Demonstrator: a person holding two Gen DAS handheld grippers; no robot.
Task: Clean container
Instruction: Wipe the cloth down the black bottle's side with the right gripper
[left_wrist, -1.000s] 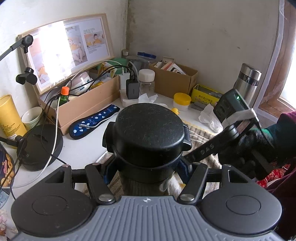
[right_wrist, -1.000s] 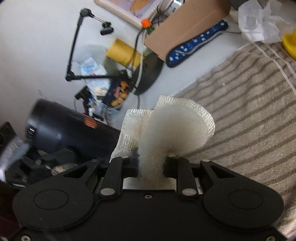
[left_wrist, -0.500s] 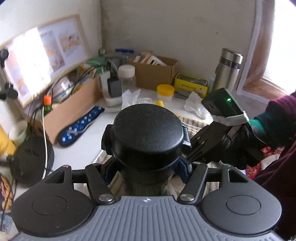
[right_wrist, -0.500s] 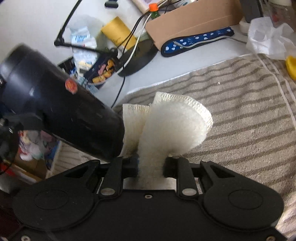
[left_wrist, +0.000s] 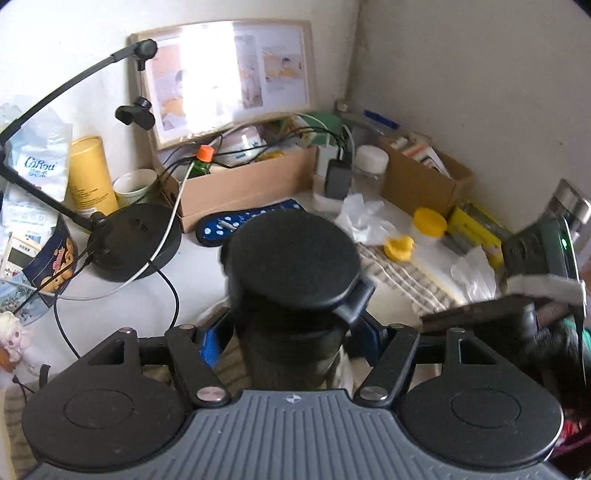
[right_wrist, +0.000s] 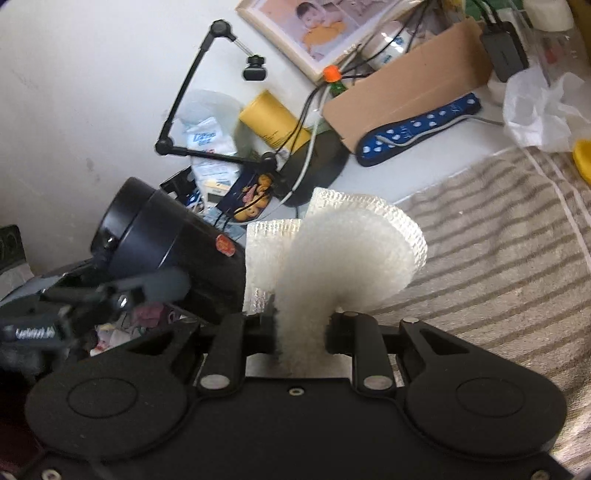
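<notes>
The left claw (left_wrist: 291, 332) has the black lidded container (left_wrist: 293, 273) between its two fingers, in the middle of the left wrist picture. The jaws are opening, and the blue pads look a little way off the sides of the container, so the hold is coming loose; I think the grip is being changed so another side can be wiped. In the right wrist picture the same container (right_wrist: 173, 243) shows at the left, tipped with its lid end toward the upper left, so its dark side faces the cloth. The right claw (right_wrist: 301, 332) is clenched on a white scrubbing cloth (right_wrist: 343, 258), which stands up from the fingers in a fat fold in the middle of the picture. Held that way, the soft face can rub the container. The cloth's edge sits just beside the container's side; I cannot tell if they touch. A striped towel (right_wrist: 498, 258) covers the worktop (left_wrist: 199, 266) below, likely to catch drips.
</notes>
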